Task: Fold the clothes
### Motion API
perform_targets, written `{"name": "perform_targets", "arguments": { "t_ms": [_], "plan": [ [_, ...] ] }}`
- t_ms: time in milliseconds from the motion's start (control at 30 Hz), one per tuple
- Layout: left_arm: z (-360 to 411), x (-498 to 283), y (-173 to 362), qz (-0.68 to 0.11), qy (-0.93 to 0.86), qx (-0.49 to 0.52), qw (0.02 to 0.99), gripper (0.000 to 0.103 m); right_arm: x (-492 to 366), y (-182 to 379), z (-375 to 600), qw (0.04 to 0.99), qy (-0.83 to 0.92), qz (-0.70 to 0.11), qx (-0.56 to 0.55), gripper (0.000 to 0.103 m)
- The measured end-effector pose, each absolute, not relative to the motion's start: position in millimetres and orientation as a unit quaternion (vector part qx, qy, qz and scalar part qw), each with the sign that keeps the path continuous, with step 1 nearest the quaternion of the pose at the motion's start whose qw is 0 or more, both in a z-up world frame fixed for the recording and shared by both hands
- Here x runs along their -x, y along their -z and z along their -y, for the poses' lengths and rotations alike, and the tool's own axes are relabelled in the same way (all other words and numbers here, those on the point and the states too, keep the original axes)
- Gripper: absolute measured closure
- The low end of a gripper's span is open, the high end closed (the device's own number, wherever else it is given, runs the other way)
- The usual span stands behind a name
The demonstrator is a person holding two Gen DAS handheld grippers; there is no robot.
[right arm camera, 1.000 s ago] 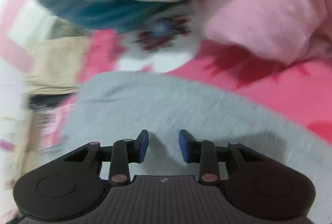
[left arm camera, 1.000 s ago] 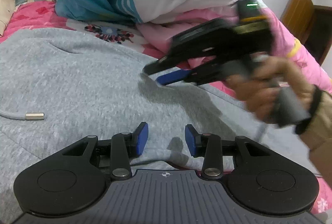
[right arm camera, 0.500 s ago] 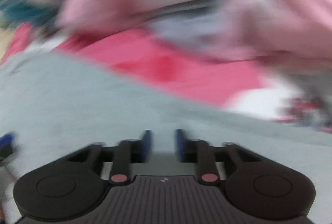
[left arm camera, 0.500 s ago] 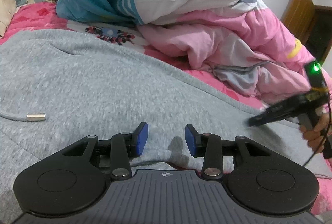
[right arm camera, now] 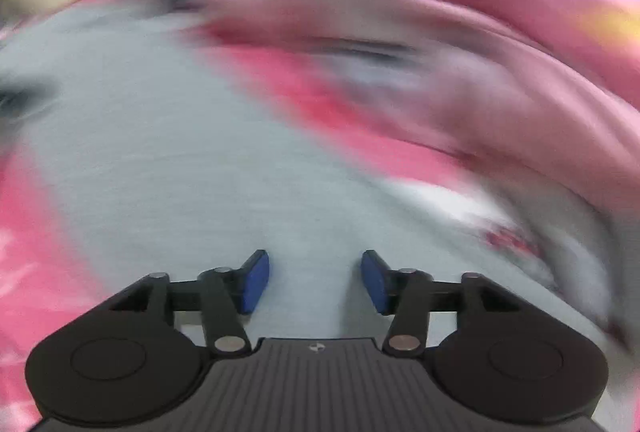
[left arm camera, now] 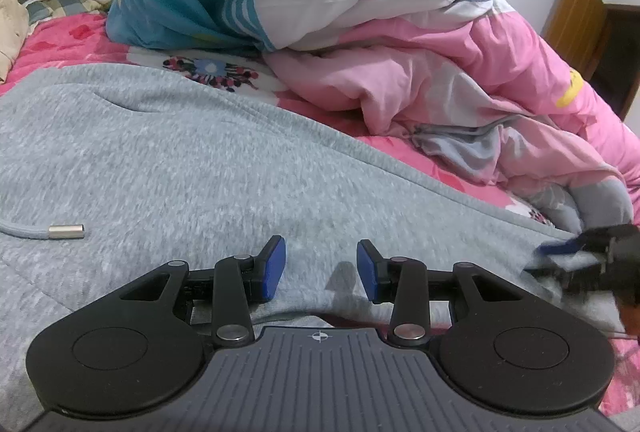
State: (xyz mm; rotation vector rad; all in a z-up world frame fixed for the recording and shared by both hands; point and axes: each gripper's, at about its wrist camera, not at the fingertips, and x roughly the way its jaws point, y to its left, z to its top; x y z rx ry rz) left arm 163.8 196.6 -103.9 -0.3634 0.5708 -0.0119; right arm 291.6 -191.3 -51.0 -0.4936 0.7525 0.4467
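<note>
At 3 o'clock of the flat grey fleece garment (left arm camera: 240, 160), the right gripper (right arm camera: 315, 282) is opening, empty; the left gripper (left arm camera: 321, 268) is released; a shallow bite risks slippage.

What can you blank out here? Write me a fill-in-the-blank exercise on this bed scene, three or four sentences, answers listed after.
1. The soft grey fleece garment lies spread on a bed sheet coloured ____.
2. The grey drawstring cord ends in a tip made of ____.
3. The pads of the left tongs are coloured ____.
4. The heaped pink quilt has a striped patch coloured ____.

Missing words: pink; metal; blue; teal
</note>
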Motion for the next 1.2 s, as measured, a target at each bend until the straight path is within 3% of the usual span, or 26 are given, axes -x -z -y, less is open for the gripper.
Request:
{"name": "perform_targets", "arguments": {
  "t_ms": [133, 333, 467, 567, 633, 733, 833, 967, 1067, 1100, 1133, 1200],
  "plan": [
    [-196.7, -163.6, 104.4, -0.279, 0.005, 0.18, 0.943, 0.064, -332.2, 36.1, 246.9, 0.909, -0.093, -0.376, 0.156, 0.06],
    [-196.3, -164.8, 105.0, -0.279, 0.005, 0.181, 0.943, 0.064, -276.3, 20.8, 144.8, 0.868, -0.337, -0.335, 0.143, 0.062],
    [-196.8, -164.2, 105.1, -0.279, 0.006, 0.182, 0.943, 0.064, -270.5, 46.2, 87.1, 0.821, -0.418, -0.342, 0.187, 0.07],
    [-197.7, -164.0, 105.0, -0.279, 0.007, 0.184, 0.942, 0.064, -319.5, 57.9, 117.5, 0.861, -0.323, -0.356, 0.169, 0.071],
    [-198.3, -163.8, 104.9, -0.279, 0.008, 0.186, 0.942, 0.064, -361.1, 59.0, 158.8, 0.892, -0.235, -0.368, 0.12, 0.078],
    [-198.9, -163.8, 104.7, -0.278, 0.009, 0.187, 0.942, 0.064, -391.3, 50.6, 218.4, 0.917, -0.103, -0.378, 0.069, 0.077],
    [-198.3, -164.4, 104.7, -0.278, 0.008, 0.187, 0.942, 0.064, -364.2, 34.1, 228.1, 0.915, -0.154, -0.373, 0.028, 0.077],
    [-197.1, -165.4, 105.6, -0.279, 0.006, 0.185, 0.942, 0.064, -312.2, 41.0, 195.2, 0.857, -0.309, -0.407, 0.065, 0.078],
    [-197.7, -165.4, 106.0, -0.279, 0.006, 0.186, 0.942, 0.064, -312.8, 52.4, 209.1, 0.859, -0.304, -0.399, 0.101, 0.081],
    [-197.9, -165.2, 106.0, -0.278, 0.006, 0.186, 0.942, 0.064, -327.5, 51.8, 225.6, 0.871, -0.272, -0.401, 0.081, 0.096],
    [-198.1, -165.2, 106.1, -0.278, 0.006, 0.186, 0.942, 0.064, -344.7, 51.8, 250.2, 0.884, -0.229, -0.406, 0.048, 0.103],
    [-198.6, -165.0, 106.3, -0.278, 0.006, 0.187, 0.942, 0.064, -373.7, 53.4, 300.7, 0.905, -0.129, -0.406, -0.001, 0.103]
  ]
}}
